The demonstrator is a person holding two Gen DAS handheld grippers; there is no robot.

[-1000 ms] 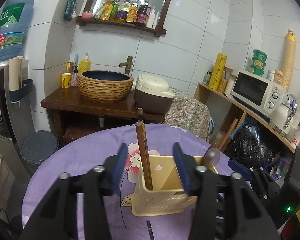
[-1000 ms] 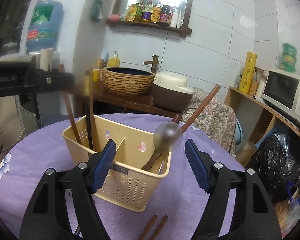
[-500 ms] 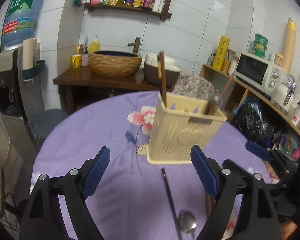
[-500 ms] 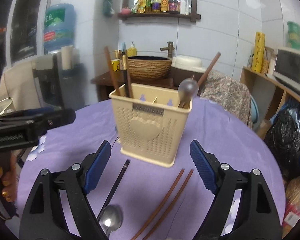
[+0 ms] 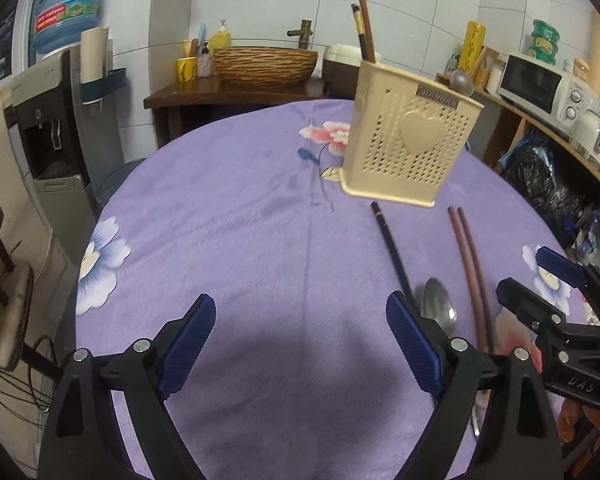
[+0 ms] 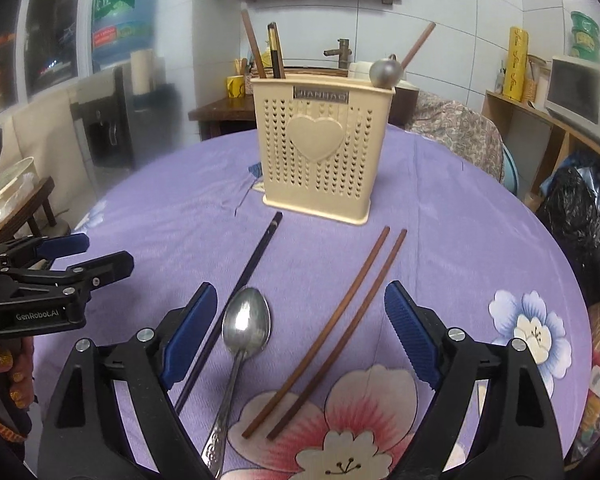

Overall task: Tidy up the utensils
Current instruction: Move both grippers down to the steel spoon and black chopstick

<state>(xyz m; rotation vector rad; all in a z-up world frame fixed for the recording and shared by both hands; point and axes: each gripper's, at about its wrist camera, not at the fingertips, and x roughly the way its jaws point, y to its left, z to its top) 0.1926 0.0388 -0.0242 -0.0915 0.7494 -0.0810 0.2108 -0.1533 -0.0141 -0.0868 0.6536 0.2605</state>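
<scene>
Right wrist view: caddy [image 6: 320, 148] apparently farther away, spoon [image 6: 244, 328] nearer.

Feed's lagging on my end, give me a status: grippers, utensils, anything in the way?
Left gripper open, empty; right gripper open, empty. Spoon, black chopstick, brown chopstick pair loose on cloth before the holder. Nothing blocking.
</scene>
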